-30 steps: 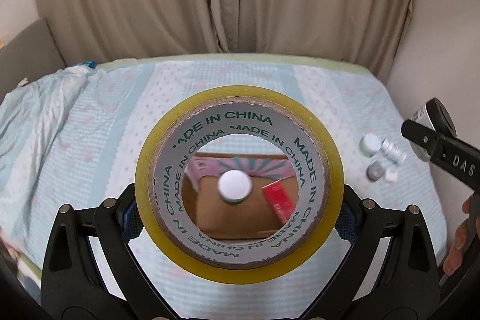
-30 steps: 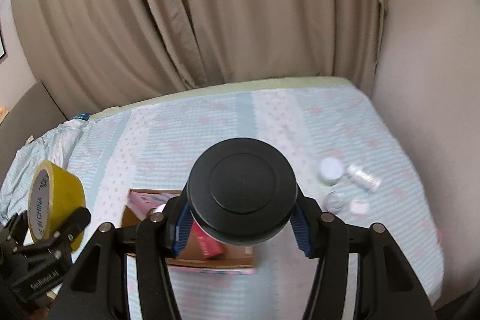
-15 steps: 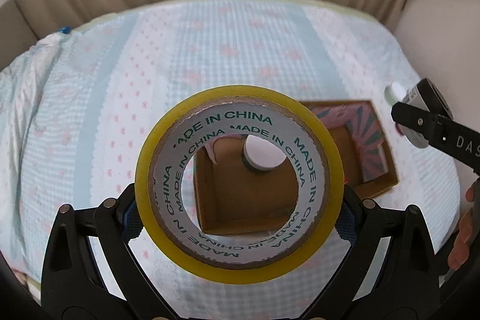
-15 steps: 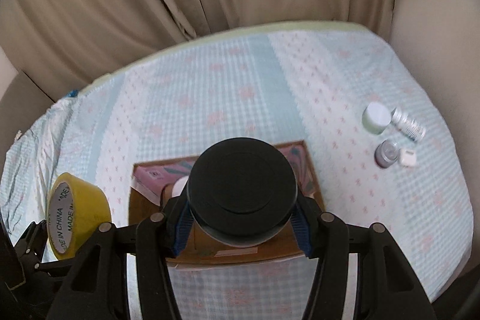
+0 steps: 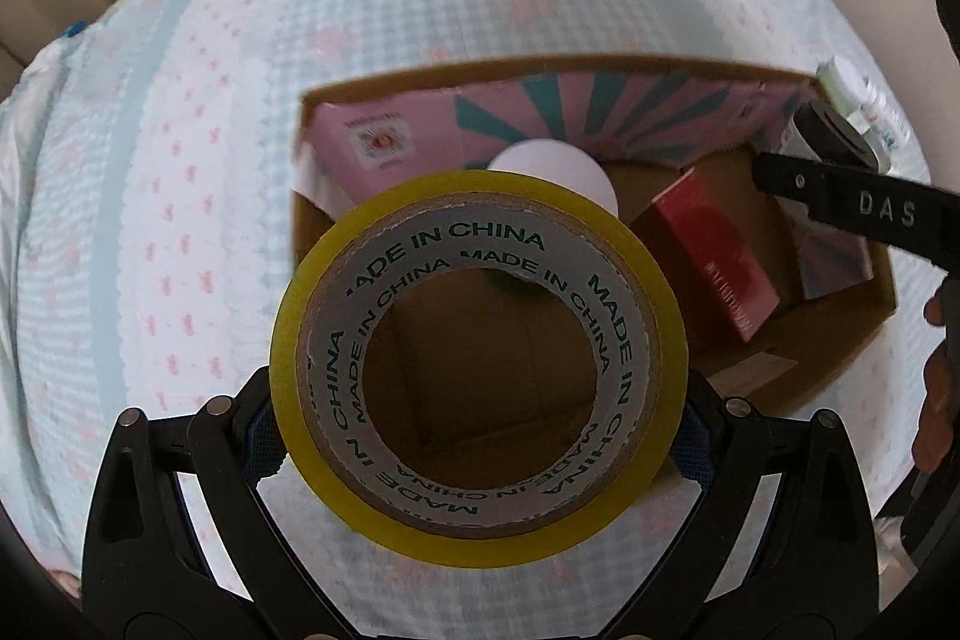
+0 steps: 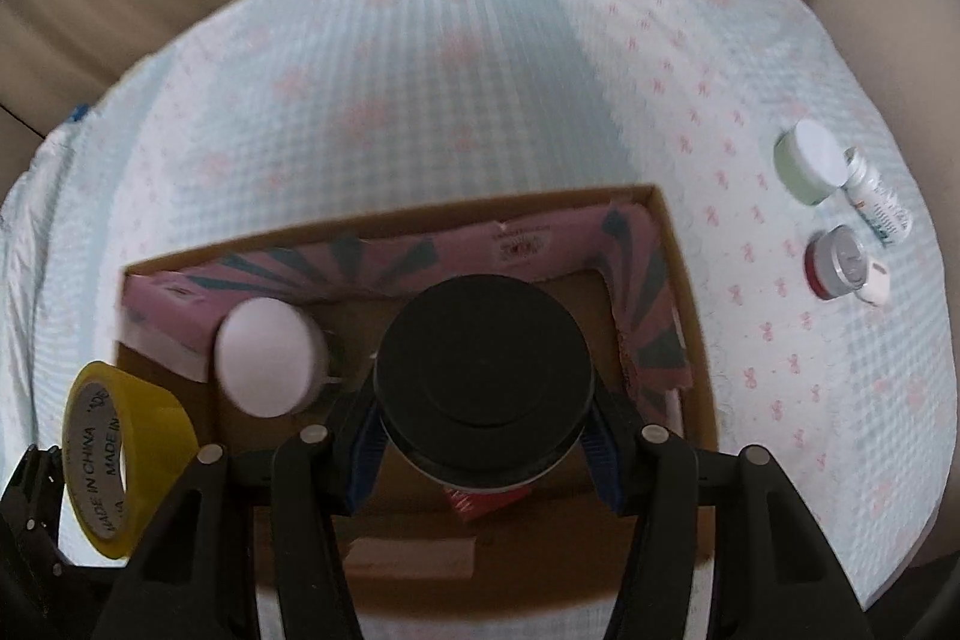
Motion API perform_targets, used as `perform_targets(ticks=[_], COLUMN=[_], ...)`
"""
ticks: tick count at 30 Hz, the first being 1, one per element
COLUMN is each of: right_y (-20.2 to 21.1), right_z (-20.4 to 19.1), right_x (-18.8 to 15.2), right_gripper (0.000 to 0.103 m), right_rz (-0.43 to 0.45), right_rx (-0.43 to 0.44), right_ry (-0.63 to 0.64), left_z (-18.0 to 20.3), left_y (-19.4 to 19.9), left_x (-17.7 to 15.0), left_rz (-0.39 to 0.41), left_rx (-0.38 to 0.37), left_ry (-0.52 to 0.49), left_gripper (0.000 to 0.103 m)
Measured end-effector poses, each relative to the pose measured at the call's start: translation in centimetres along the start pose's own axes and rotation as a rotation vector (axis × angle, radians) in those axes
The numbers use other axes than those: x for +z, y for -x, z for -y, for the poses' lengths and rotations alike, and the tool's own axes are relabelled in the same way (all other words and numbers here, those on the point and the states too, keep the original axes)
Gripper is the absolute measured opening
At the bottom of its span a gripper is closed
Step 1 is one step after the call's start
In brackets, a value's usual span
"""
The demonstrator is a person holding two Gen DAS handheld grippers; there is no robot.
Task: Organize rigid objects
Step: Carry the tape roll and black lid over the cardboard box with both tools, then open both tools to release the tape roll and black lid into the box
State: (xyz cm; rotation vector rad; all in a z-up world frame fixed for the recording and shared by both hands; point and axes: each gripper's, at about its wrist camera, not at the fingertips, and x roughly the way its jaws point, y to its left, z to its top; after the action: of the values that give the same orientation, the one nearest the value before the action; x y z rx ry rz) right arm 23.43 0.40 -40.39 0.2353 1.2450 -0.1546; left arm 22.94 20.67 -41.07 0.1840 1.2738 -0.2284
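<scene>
Tape roll (image 5: 478, 370), yellow with "MADE IN CHINA" printed round its core, sits clamped between the fingers (image 5: 264, 436) of my left gripper (image 5: 478, 454), held on edge over the near left part of the cardboard box (image 5: 840, 376). My right gripper (image 6: 483, 445) has its fingers (image 6: 603, 451) closed on a black round container (image 6: 485, 379), which hangs above the middle of the same box. The box lies on the bed (image 6: 420, 70), toward its near edge, on a pale blue checked cover with pink bows. Inside the box I note a pink carton with teal rays (image 6: 420, 250) along the far wall, a white-lidded jar (image 6: 267, 355) at the left, and a red packet (image 5: 714, 250) partly under the black container. Near the bed's right edge, well apart from the box, lie a green jar with a white lid (image 6: 807, 160), a small white bottle on its side (image 6: 876, 202), a silver-topped pot (image 6: 837, 259) and a small white cap (image 6: 873, 286), grouped close together.
</scene>
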Motion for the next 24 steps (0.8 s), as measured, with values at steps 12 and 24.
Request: perform_targets(ticks=[12, 24], right_y=[-2.5, -1.1], right_z=[1.4, 1.7], right_x=[1.5, 0.4], right_gripper=[0.052, 0.103], right_rz=[-0.054, 0.017], right_rx=[0.020, 0.084], right_ry=[-0.056, -0.058], left_z=[2.3, 2.8], left_y=[-1.8, -0.1], left_x=[0.7, -0.4], left_rz=[-0.042, -0.034], left_rx=[-0.059, -0.032], left_ry=[-0.100, -0.147], left_gripper=[0.098, 0.103])
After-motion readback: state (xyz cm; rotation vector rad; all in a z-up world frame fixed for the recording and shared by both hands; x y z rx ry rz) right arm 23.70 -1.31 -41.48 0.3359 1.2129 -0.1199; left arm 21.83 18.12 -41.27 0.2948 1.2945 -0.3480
